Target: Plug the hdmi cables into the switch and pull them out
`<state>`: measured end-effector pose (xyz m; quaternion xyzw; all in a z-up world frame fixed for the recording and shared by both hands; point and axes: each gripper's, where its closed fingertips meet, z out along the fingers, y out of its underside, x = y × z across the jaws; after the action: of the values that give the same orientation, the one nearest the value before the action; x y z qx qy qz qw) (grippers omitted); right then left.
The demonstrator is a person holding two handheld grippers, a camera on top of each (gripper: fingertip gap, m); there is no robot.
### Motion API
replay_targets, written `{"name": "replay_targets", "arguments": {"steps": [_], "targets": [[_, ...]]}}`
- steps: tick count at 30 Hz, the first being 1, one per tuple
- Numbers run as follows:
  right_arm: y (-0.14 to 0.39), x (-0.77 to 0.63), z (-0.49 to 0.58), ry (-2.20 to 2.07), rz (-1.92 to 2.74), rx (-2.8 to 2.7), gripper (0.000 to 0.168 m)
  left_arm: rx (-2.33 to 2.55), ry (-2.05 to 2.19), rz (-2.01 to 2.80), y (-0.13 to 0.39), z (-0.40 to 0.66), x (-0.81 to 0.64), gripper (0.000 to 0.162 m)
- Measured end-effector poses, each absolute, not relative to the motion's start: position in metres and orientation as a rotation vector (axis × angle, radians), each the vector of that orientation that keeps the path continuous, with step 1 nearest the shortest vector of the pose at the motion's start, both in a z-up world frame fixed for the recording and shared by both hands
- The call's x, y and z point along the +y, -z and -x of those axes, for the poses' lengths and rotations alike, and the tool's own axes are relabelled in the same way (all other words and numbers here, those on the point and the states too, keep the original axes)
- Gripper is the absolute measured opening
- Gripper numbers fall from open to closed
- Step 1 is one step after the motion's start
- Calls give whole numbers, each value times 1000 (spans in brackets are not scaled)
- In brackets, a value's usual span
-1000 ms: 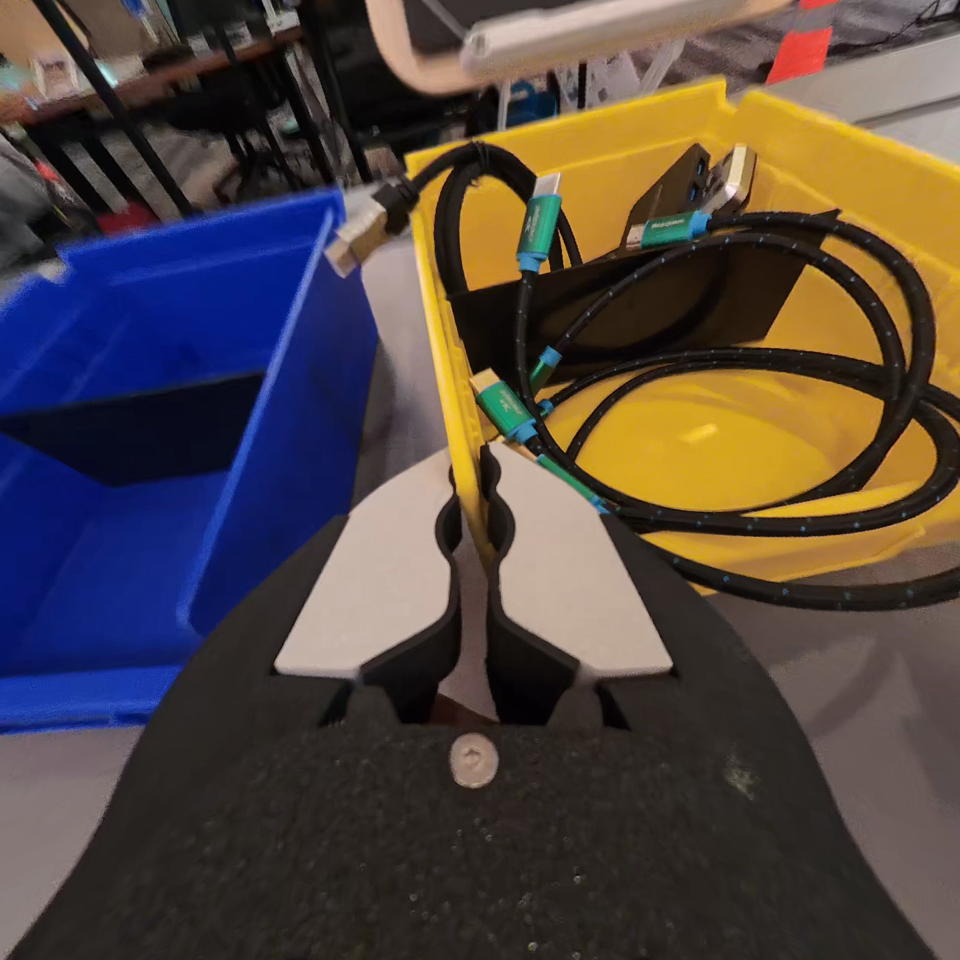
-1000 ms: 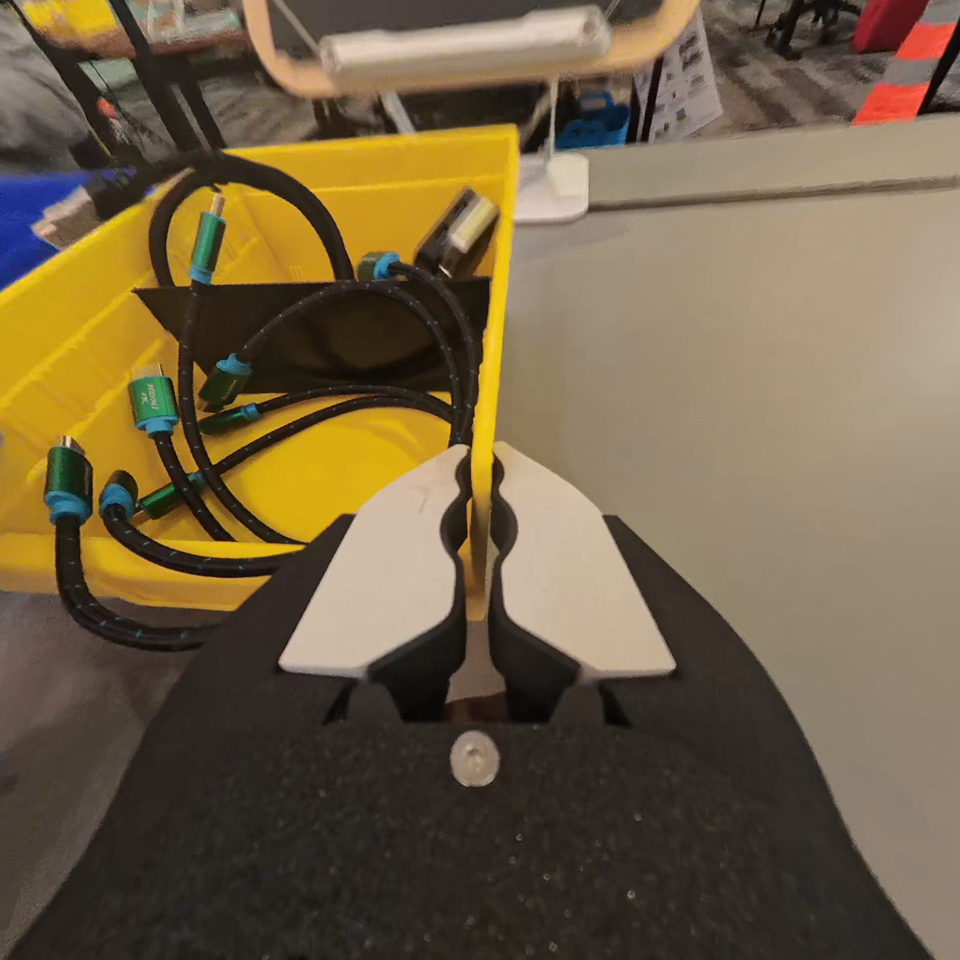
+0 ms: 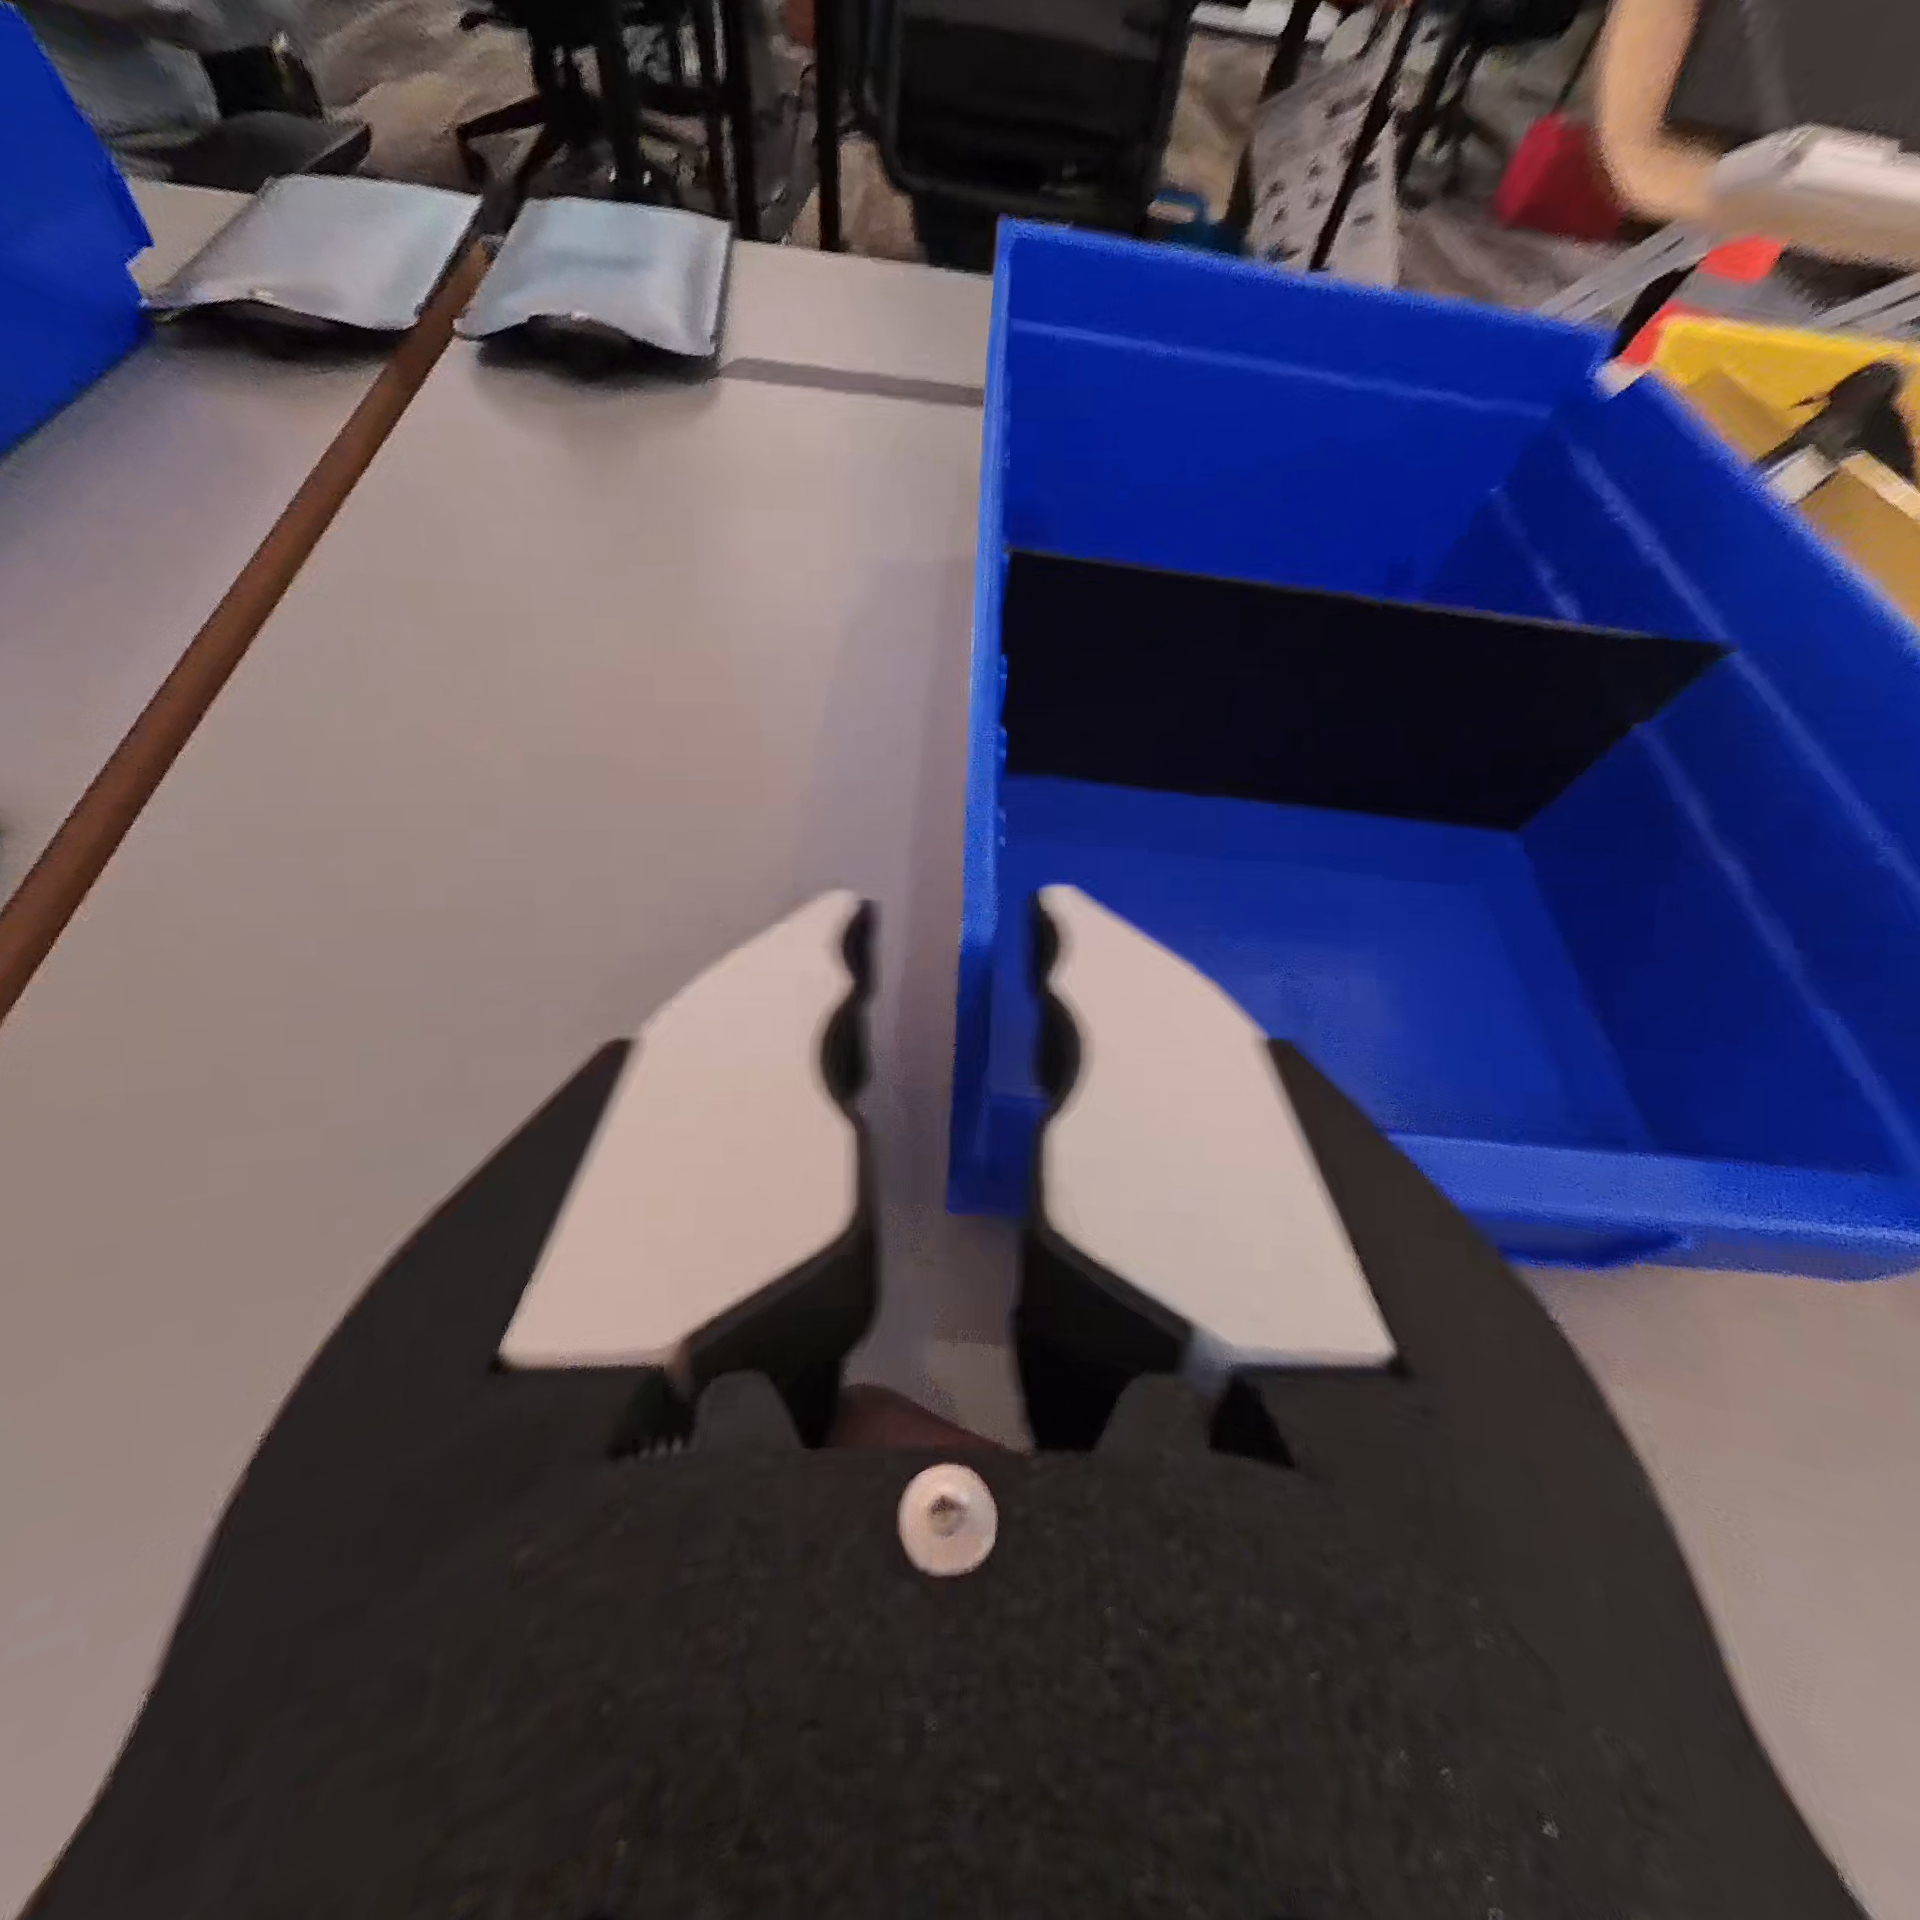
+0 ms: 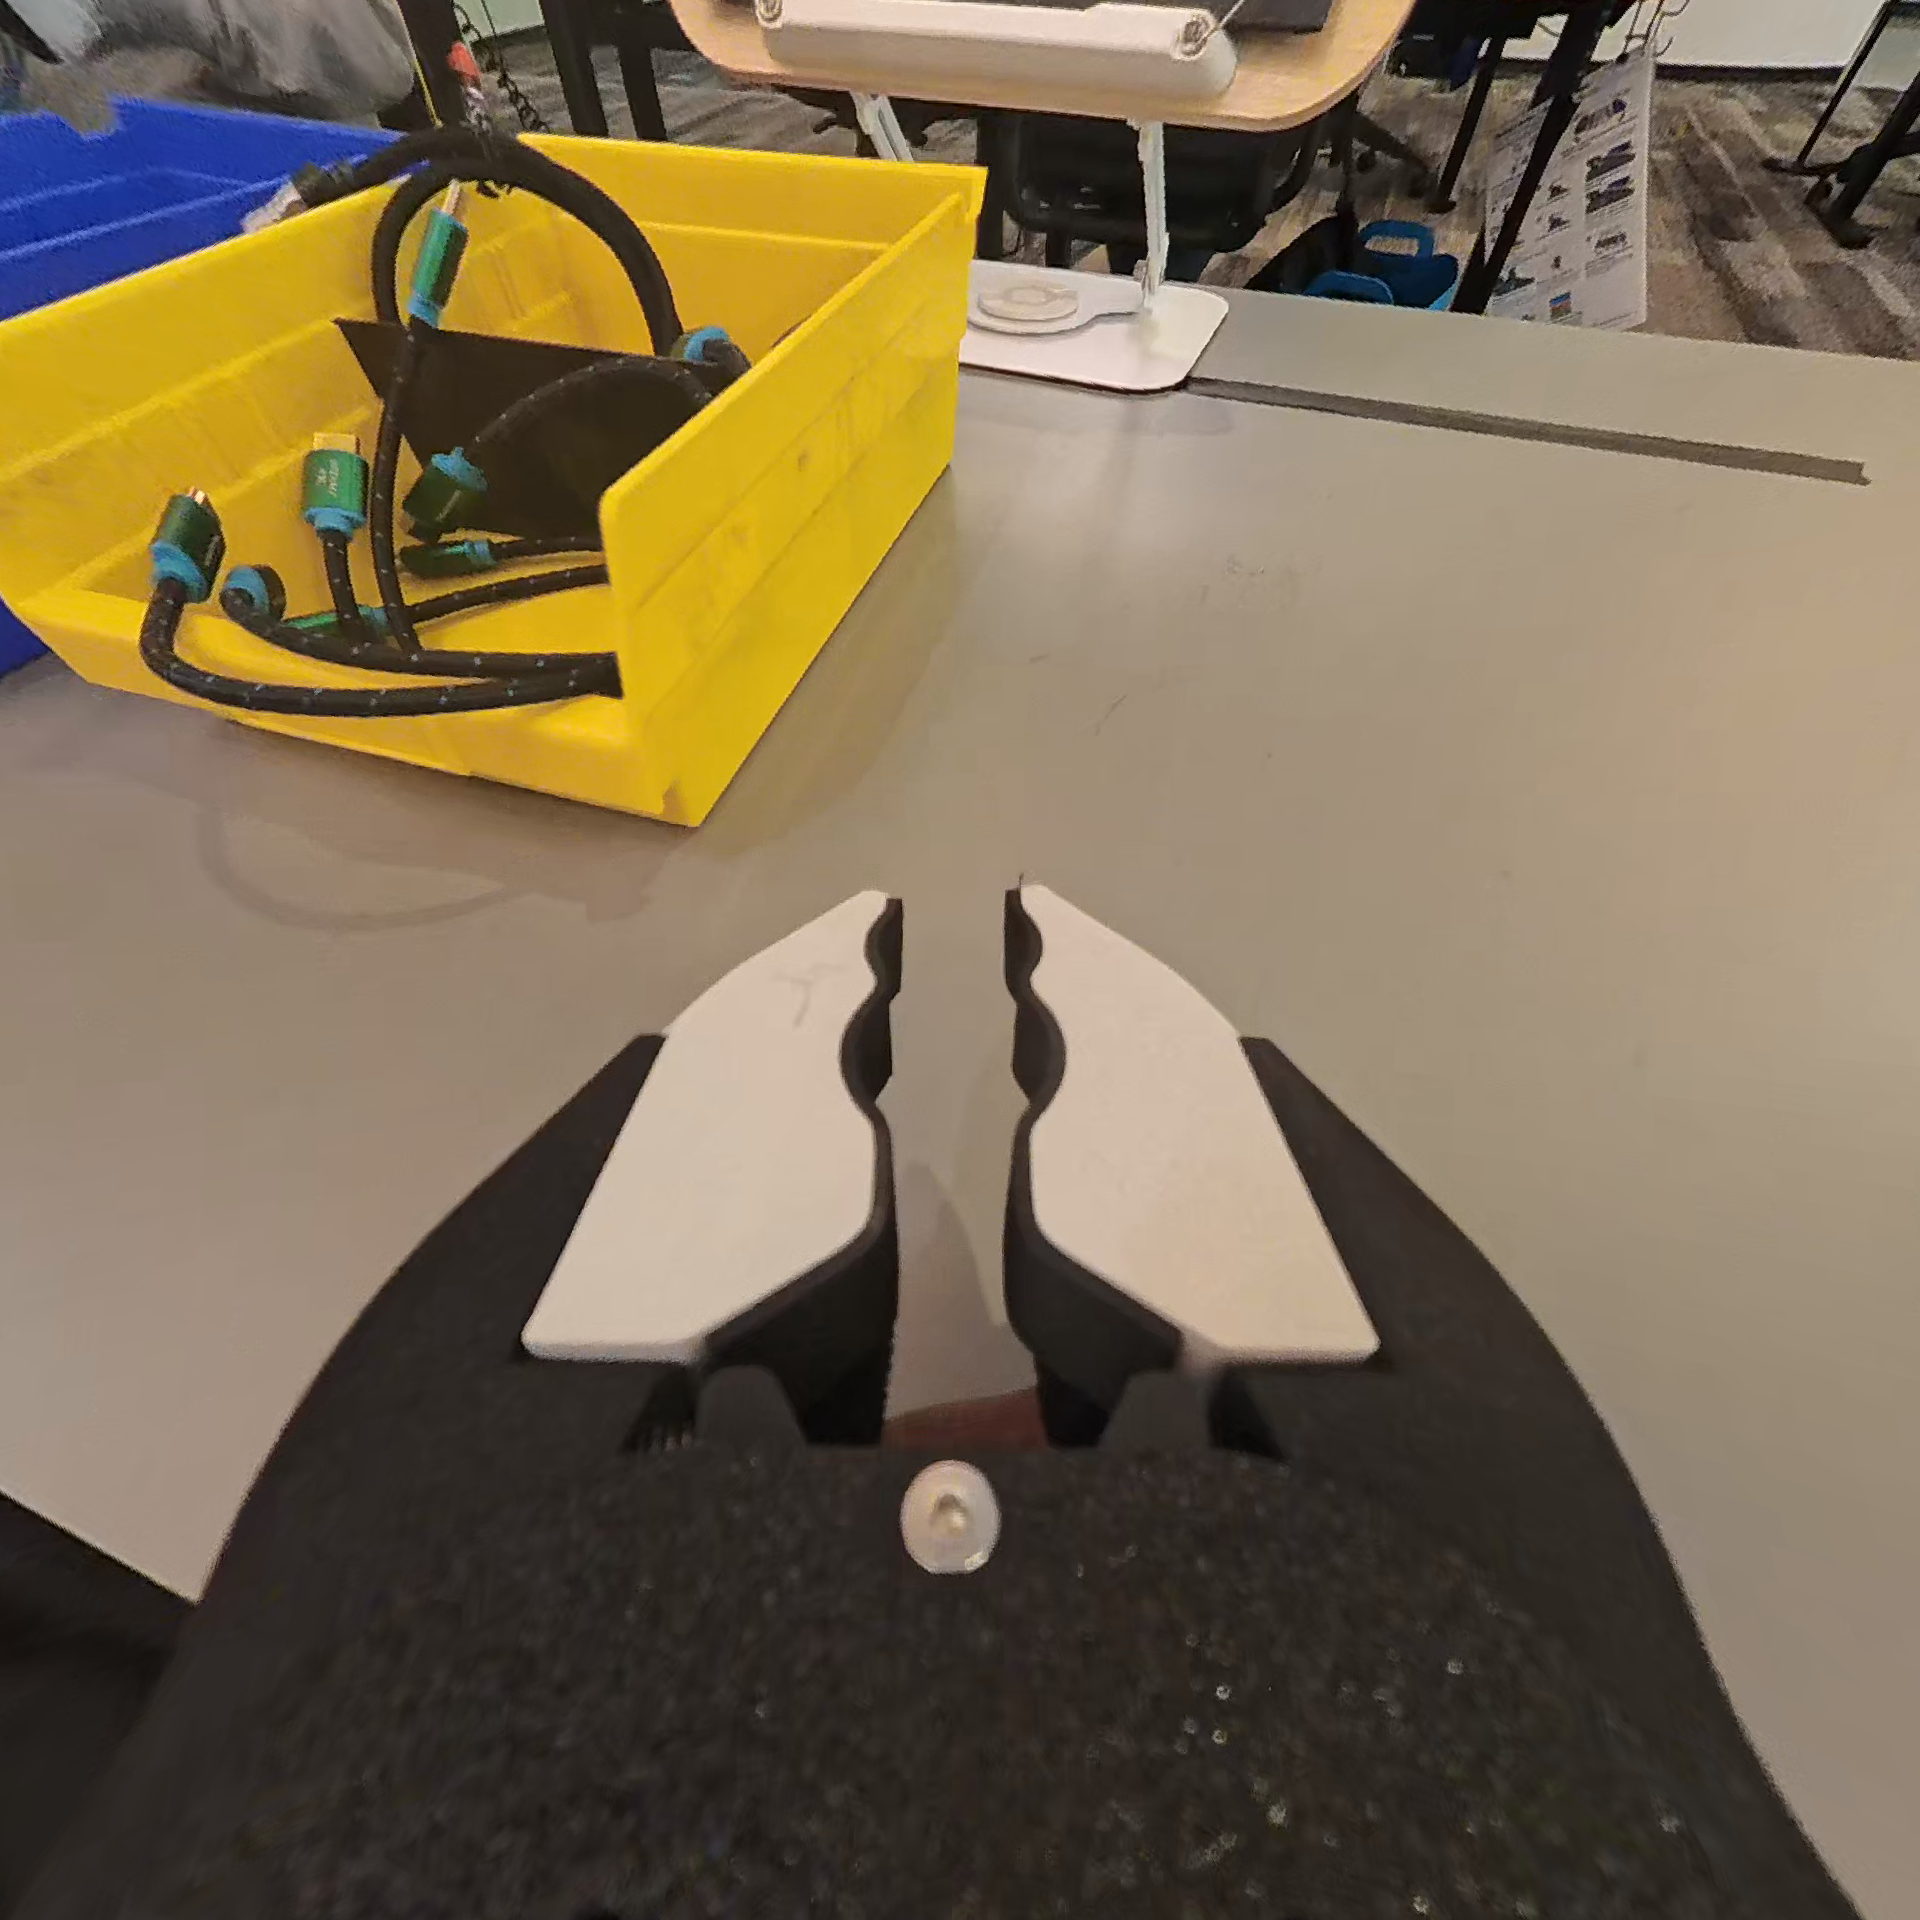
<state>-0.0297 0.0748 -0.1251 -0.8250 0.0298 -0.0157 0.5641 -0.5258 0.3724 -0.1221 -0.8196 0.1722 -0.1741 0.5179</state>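
Both pairs of jaws stand apart with a clear gap and nothing between them: the left gripper (image 3: 948, 914) hangs over the grey tabletop (image 3: 540, 790) at the near left corner of a blue plastic bin (image 3: 1756, 665), its right finger in front of the bin's near-left wall, though whether it touches the wall cannot be told; the right gripper (image 4: 954, 904) hangs over bare table, well apart from everything. The blue plastic bin is crossed by a black divider panel (image 3: 1309, 686), and no contents show in either compartment. Up and to the left of the right gripper stands a yellow plastic bin (image 4: 790, 540) with its own black divider (image 4: 520, 416). In it lie the black braided HDMI cables with blue flecks (image 4: 395, 691), looped and tangled, their plugs sheathed in green metal with blue collars (image 4: 335, 488); one loop rises above the far rim and another droops over the low front lip. The switch cannot be made out in either view. Behind the yellow bin sits the white base of a stand (image 4: 1091, 322). Far across the table from the left gripper lie two flat silver pouches (image 3: 603, 281).
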Motion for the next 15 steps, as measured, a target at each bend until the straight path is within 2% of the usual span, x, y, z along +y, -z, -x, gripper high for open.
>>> {"name": "replay_targets", "arguments": {"steps": [1, 7, 10, 15], "targets": [[126, 74, 32, 37, 1946, 64, 18, 423, 411, 1957, 124, 521, 375, 5], [123, 75, 75, 65, 1936, -75, 19, 405, 396, 1974, 125, 510, 365, 2], [119, 85, 145, -74, 1924, -161, 27, 414, 308, 2001, 126, 510, 349, 3], [119, 117, 279, -247, 1968, -370, 30, 413, 172, 2042, 127, 517, 310, 4]]}}
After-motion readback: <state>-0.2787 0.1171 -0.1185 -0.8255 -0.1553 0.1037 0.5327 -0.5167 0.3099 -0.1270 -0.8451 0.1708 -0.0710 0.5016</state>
